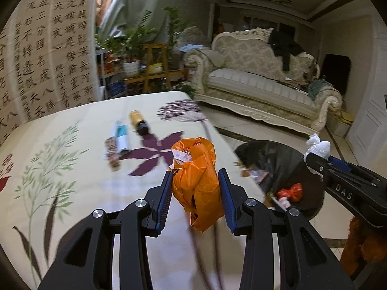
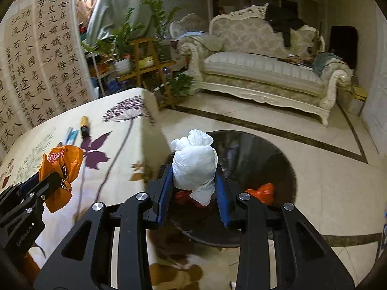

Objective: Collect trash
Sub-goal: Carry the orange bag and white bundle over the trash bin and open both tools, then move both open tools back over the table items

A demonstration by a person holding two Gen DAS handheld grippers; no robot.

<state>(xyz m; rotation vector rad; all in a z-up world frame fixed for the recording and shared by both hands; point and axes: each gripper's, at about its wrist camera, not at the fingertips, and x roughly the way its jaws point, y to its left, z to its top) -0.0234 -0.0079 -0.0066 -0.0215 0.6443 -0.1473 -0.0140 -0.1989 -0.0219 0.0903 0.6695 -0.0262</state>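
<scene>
The left wrist view shows the left gripper [image 1: 196, 194] clamped on an orange plastic bag [image 1: 197, 181] of rubbish, the blue pads pressing its sides, held above the edge of the table [image 1: 60, 169]. In the right wrist view the right gripper [image 2: 194, 189] is clamped on a knotted white bag [image 2: 194, 166], held over the open black bin bag [image 2: 254, 169] on the floor just beside the table. The step in hand appears to be depositing both bags. To do it well, each bag should be brought fully over the dark opening before its jaws part, the white bag first since it already hangs above it. The orange bag is over the tabletop and must clear the table edge. The right gripper sits near the left one's likely path, so the releases should be staggered. Red and orange scraps [image 2: 263, 191] already lie inside. A yellow bottle [image 1: 137, 122], a white and teal tube [image 1: 122, 137] and a brown patterned wrapper [image 1: 112, 154] remain on the cloth, well apart from both grippers. A sofa [image 2: 261, 72] and potted plants [image 2: 125, 46] stand beyond, clear of the work.
</scene>
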